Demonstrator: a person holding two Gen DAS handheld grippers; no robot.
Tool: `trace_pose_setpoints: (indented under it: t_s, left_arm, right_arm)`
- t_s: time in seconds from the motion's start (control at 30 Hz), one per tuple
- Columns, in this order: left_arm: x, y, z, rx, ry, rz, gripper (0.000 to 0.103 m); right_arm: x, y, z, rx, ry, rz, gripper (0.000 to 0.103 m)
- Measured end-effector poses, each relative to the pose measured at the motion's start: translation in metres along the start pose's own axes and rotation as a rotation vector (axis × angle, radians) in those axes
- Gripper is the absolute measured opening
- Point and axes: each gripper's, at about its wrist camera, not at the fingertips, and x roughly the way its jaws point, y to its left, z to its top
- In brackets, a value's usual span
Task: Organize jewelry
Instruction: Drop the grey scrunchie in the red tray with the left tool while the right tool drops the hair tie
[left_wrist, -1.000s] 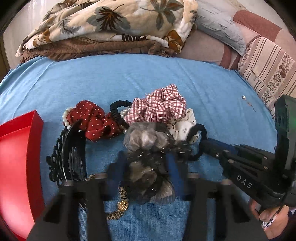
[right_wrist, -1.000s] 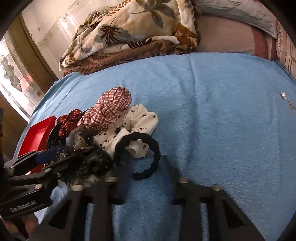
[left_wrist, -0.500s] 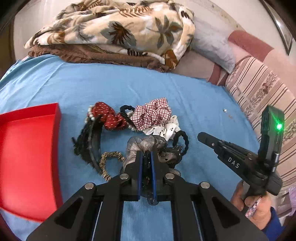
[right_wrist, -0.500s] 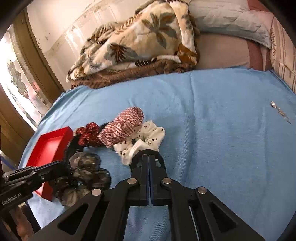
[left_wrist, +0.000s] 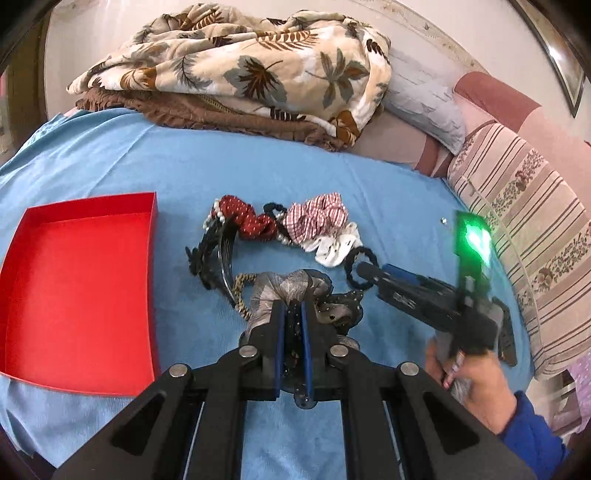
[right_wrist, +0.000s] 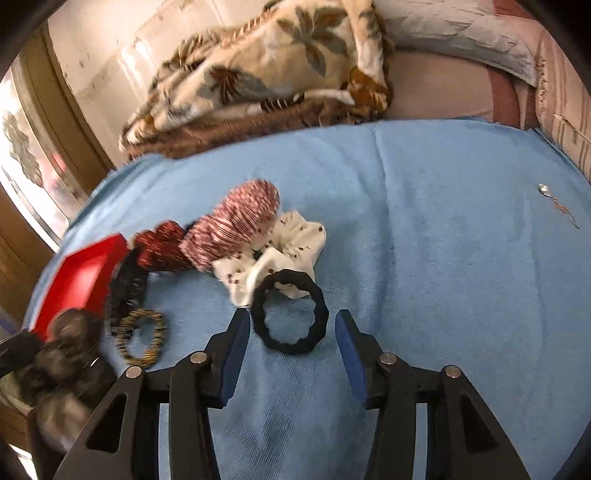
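My left gripper (left_wrist: 291, 321) is pinching the grey scrunchie (left_wrist: 286, 288), with the red box (left_wrist: 79, 284) to its left. My right gripper (right_wrist: 291, 334) is gaping around the black tie (right_wrist: 290, 312). The scrunchie's loose frills may be snagging the leopard tie (left_wrist: 242, 291).

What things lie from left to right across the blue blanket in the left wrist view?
Red tray → black hair claw clip → red dotted scrunchie → red checked scrunchie → black hair tie → right claw.
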Motion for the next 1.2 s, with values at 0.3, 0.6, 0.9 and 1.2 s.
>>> trace_pose_setpoints:
  t_s: [0.3, 0.6, 0.9, 1.2]
  left_arm:
    - [-0.012, 0.011, -0.003, -0.022, -0.026, 0.014, 0.008]
    - [-0.05, 0.06, 0.001, -0.026, -0.111, 0.121, 0.008]
    - [-0.05, 0.159, 0.025, -0.127, -0.124, 0.26, 0.008]
    - [-0.022, 0.244, 0.055, -0.223, -0.126, 0.358, 0.009]
  right_arm:
    - [-0.038, 0.001, -0.003, 0.02, -0.08, 0.029, 0.007]
    - [-0.081, 0.049, -0.034, -0.089, -0.131, 0.017, 0.007]
    - [-0.078, 0.132, -0.017, -0.143, -0.075, 0.152, 0.008]
    - [-0.022, 0.236, 0.016, -0.21, 0.023, 0.237, 0.008]
